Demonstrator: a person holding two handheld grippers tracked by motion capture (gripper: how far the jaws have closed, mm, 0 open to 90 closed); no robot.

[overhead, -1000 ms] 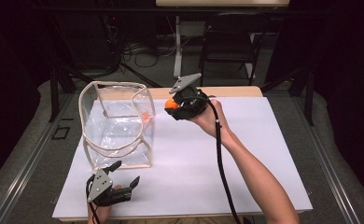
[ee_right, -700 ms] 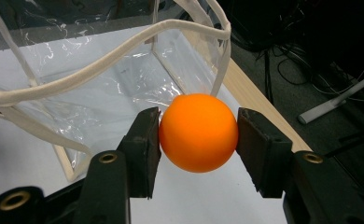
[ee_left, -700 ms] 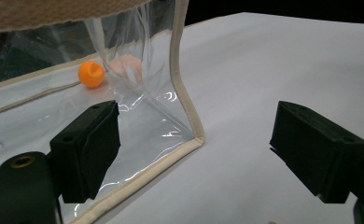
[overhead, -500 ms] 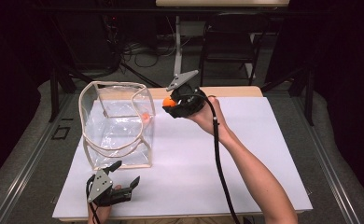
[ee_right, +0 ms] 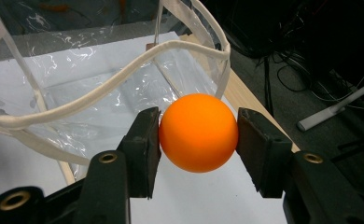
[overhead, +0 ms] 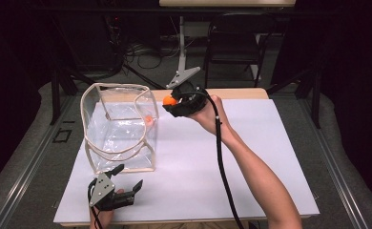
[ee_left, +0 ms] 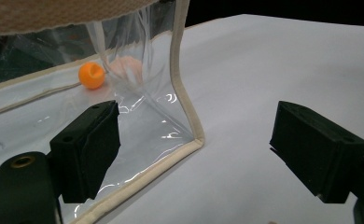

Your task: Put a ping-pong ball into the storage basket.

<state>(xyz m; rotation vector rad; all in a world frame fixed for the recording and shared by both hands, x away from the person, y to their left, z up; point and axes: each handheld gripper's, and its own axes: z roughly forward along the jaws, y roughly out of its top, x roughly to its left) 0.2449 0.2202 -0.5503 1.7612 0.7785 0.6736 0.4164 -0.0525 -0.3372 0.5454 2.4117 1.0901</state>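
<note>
The right gripper (overhead: 169, 101) sits just above the middle of the high view, its fingers clamped on an orange ball (overhead: 170, 100); in the right gripper view the ball (ee_right: 199, 132) is squeezed between both black pads at the centre of the frame. It hangs just right of the upper right corner of the clear bag (overhead: 119, 126), a see-through bag with cream edging and looping straps that stands open on the white worktop (overhead: 251, 162) in the left half of the high view. A second orange ball (ee_left: 92, 75) lies inside the bag, at the upper left of the left gripper view. The left gripper (overhead: 127, 183) rests at the lower left of the high view, near the bag's front edge, its fingers spread wide apart with nothing between them; in its own view the bag's lower corner (ee_left: 196, 135) lies between them, untouched
</note>
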